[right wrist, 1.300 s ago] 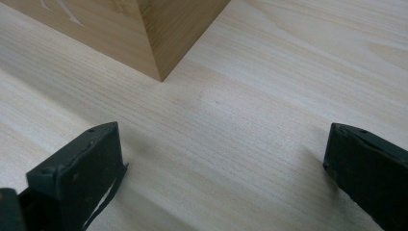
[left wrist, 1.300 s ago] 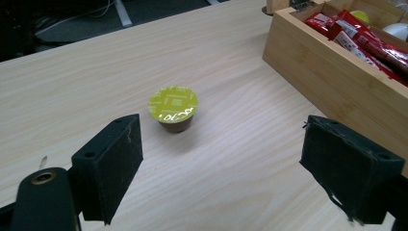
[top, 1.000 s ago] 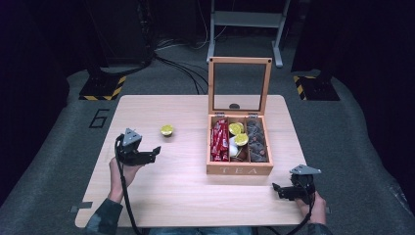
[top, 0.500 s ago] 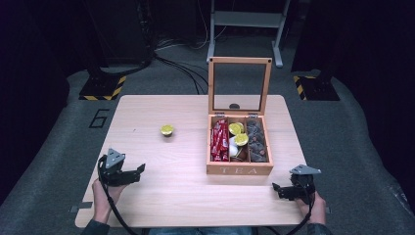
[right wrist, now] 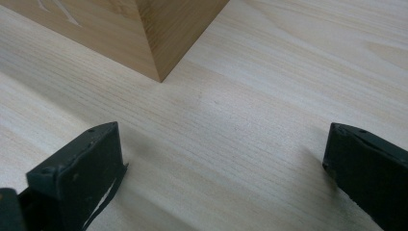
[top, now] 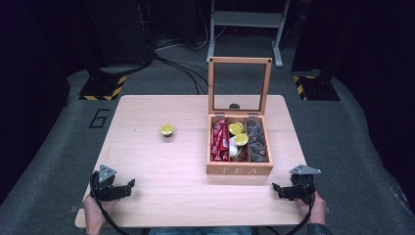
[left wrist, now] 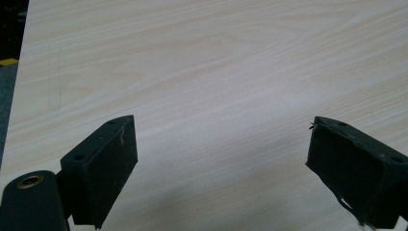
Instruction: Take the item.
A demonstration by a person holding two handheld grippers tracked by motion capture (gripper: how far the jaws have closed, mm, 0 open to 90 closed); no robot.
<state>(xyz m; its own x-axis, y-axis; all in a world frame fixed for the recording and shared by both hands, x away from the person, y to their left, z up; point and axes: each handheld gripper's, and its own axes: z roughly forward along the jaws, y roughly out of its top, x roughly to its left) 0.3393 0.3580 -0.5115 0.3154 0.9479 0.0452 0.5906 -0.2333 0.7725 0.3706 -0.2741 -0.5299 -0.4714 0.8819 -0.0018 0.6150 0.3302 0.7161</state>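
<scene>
At the near left corner of the table the left gripper rests low over bare wood, its jaws spread wide with nothing between them, as the left gripper view also shows.

Farther in, left of centre and well apart from both grippers, a small yellow-topped capsule sits alone on the wood. It looks like the loose piece that belongs with the matching yellow ones in the tea box. It is probably very light, with a thin foil lid and a rigid little cup, so it should slide or tip at a clumsy touch. The best hold would be across its round side wall, jaws low and level, squeezing gently so the lid is not dented.

The tea box stands right of centre, lid upright, with red sachets in the left compartment, yellow capsules in the middle and dark packets on the right.

At the near right corner the right gripper lies just beside the box's near right corner. In the right gripper view its jaws stand wide apart and empty.
</scene>
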